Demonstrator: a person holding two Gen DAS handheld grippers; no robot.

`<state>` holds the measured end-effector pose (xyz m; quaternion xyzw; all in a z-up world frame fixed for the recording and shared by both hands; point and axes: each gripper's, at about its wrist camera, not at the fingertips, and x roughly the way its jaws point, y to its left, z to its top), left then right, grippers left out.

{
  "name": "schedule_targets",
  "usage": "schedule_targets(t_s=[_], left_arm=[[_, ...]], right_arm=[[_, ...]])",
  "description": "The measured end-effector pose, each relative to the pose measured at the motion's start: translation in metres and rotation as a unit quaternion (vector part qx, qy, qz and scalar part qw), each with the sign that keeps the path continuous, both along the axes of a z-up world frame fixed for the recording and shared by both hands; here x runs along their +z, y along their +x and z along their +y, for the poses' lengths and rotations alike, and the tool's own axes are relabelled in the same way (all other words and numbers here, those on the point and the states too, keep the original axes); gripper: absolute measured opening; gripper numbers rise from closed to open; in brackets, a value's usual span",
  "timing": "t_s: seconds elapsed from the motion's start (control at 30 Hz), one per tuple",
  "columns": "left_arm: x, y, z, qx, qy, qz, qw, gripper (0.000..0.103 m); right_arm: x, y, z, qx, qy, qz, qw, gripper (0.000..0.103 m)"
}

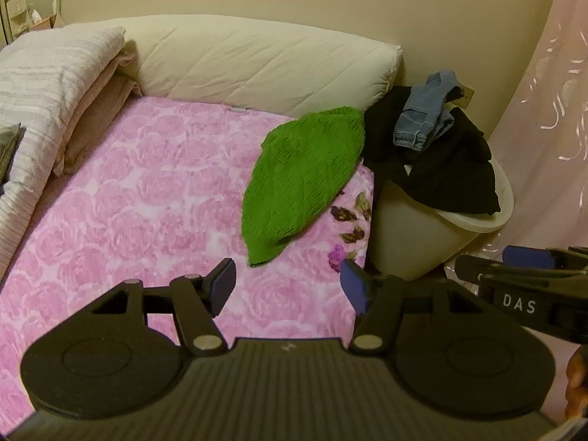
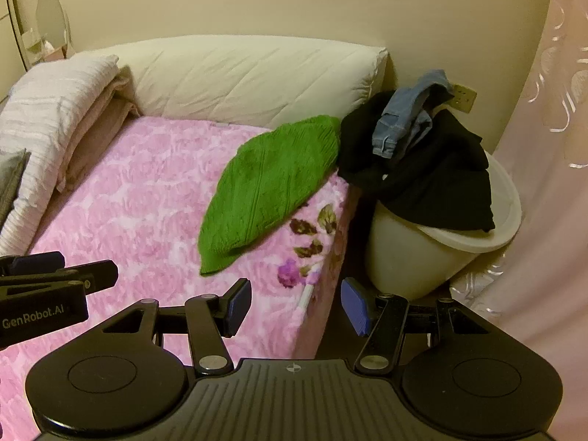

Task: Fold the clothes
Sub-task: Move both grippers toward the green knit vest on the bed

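Note:
A green knit garment point(image 1: 305, 180) point(image 2: 270, 187) lies crumpled on the pink floral bedspread point(image 1: 147, 198) point(image 2: 139, 205), near the bed's right edge. Beside the bed, a black garment point(image 1: 444, 158) point(image 2: 433, 176) and a pair of blue jeans point(image 1: 428, 110) point(image 2: 404, 114) are heaped on a cream laundry basket point(image 1: 415, 242) point(image 2: 411, 257). My left gripper point(image 1: 288, 286) hovers open above the bedspread, just short of the green garment, holding nothing. Over the bed's right edge, my right gripper point(image 2: 296, 305) also stands open with nothing in it.
A long cream pillow point(image 1: 257, 62) point(image 2: 250, 77) runs along the back wall. Folded pale bedding point(image 1: 55, 92) point(image 2: 55, 117) is stacked at the left. A pink curtain point(image 1: 551, 110) point(image 2: 551, 147) hangs on the right behind the basket.

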<state>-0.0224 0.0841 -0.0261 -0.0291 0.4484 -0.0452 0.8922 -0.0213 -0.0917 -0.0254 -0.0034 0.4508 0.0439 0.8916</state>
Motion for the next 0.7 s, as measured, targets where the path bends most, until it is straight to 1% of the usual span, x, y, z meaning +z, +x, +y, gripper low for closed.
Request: schedule_targets(t_s=[0.23,0.43,0.7], left_arm=[[-0.010,-0.001,0.016,0.011,-0.012,0.008,0.9998,0.059],[-0.013,0.005,0.023,0.024,-0.012,0.011,0.9996,0.059],[-0.021,0.033,0.023,0.045,-0.003,0.022,0.9987,0.059]], right_arm=[[-0.004,0.004,0.004,0.021,-0.015,0.004,1.000,0.058],[-0.004,0.015,0.016,0.033,-0.017,0.003,0.999,0.058],[-0.013,0.042,0.021,0.050,-0.006,0.008,0.999,0.058]])
